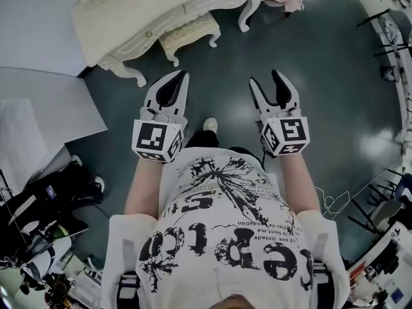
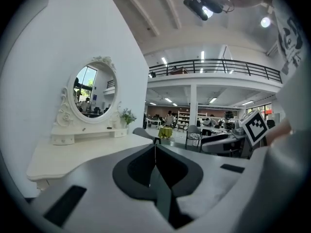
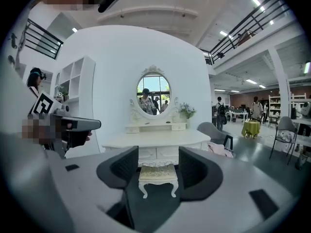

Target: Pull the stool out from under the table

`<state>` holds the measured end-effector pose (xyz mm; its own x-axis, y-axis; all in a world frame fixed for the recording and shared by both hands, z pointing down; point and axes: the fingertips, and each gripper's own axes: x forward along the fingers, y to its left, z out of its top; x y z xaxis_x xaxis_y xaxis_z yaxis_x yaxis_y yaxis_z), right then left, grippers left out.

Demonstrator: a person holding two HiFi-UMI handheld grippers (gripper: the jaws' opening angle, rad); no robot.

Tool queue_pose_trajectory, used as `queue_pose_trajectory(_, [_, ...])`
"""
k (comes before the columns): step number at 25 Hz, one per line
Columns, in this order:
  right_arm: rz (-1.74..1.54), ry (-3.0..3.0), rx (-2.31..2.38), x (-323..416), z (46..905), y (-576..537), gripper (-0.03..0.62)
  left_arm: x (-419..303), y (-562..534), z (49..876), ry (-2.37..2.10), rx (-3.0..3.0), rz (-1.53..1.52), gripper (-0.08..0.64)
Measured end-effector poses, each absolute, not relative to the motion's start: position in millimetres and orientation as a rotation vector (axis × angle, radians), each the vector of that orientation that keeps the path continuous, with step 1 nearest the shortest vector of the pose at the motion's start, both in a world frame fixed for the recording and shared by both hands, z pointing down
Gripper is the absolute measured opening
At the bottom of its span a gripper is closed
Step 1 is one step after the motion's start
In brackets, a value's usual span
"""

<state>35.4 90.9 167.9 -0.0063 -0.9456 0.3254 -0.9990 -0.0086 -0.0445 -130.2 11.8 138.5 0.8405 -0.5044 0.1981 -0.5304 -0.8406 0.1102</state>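
Though both empty, left tongs (image 1: 182, 74) together, right tongs (image 1: 264, 77) apart; cushioned, curvy-legged stool (image 1: 188, 36) at white table (image 1: 129, 18).

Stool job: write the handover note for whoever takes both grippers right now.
Left gripper: jaws together, holding nothing, held in the air.
Right gripper: jaws apart, empty, aimed at the stool but well short of it.
Stool: on the floor at the front of the white dressing table, partly tucked under its edge.
Done: nothing; the stool is untouched.
Left: walk up, grip the stool, probably at the seat edge or a leg, and pull it out from under the table.
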Motion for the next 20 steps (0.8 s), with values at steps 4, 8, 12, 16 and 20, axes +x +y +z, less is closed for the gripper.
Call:
queue_pose_trajectory(4, [0.416, -2.110, 1.974, 50.6, 178.2, 40.4, 0.255, -121.0, -28.0, 147.2, -0.901, 2.805, 0.268, 0.020])
queue_pose_trajectory(8, [0.430, -2.138, 1.885, 69.1, 201.0, -3.3, 0.254, -114.5, -61.8, 165.0, -1.027, 2.739, 0.260, 0.020])
queue_pose_trajectory(12, [0.422, -2.156, 1.834, 97.6, 222.6, -51.0, 0.255, -108.1, -90.9, 186.0, -1.215, 2.649, 0.188, 0.021])
queue_pose_trajectory(16, [0.472, -2.225, 1.693, 116.1, 250.7, -96.2, 0.255, -93.8, -120.8, 208.6, -1.366, 2.544, 0.181, 0.020])
queue_pose_trajectory(20, [0.503, -2.280, 1.514, 130.5, 289.2, -129.1, 0.255, -75.7, -137.2, 237.0, -1.462, 2.471, 0.113, 0.020])
